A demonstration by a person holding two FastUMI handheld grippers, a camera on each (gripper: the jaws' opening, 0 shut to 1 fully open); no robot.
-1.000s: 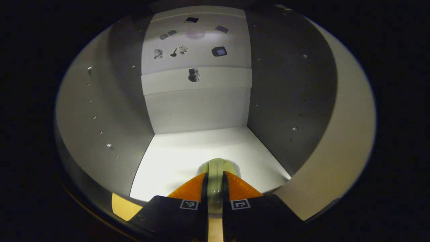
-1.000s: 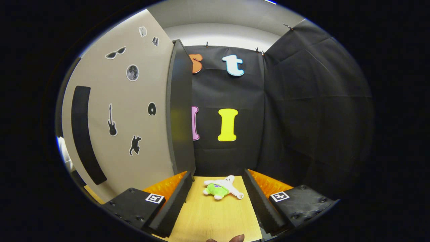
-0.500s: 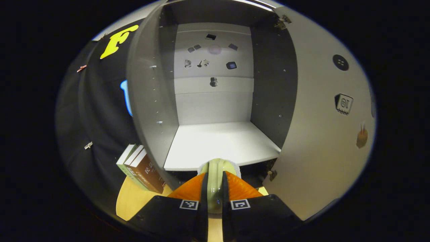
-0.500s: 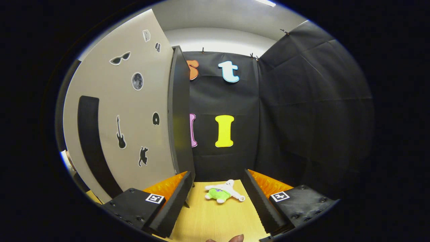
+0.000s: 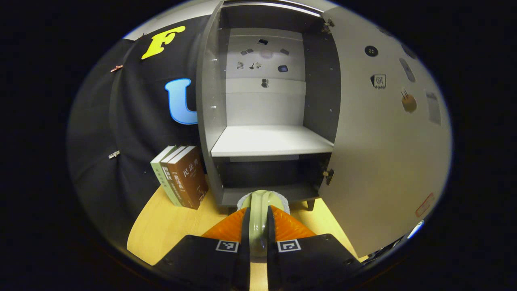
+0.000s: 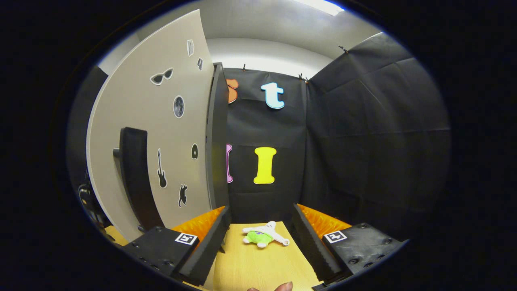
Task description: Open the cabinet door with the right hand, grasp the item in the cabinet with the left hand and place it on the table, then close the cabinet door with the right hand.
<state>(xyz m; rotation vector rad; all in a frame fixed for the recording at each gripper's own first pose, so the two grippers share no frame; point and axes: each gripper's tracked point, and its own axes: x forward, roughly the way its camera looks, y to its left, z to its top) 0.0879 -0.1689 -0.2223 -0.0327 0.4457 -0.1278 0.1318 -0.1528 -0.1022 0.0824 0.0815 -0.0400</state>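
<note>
Only rightward, plush toy point(image 6: 263, 237) on table point(image 6: 258, 268).

Three books point(image 5: 179, 176) stand upright side by side on the wooden top, leaning slightly, at the left of the left gripper view and close against the black cloth wall point(image 5: 133, 133). In the right gripper view a small plush toy point(image 6: 264, 237) in white and green lies flat on the wood, far from the camera and near the wall's foot.
</note>
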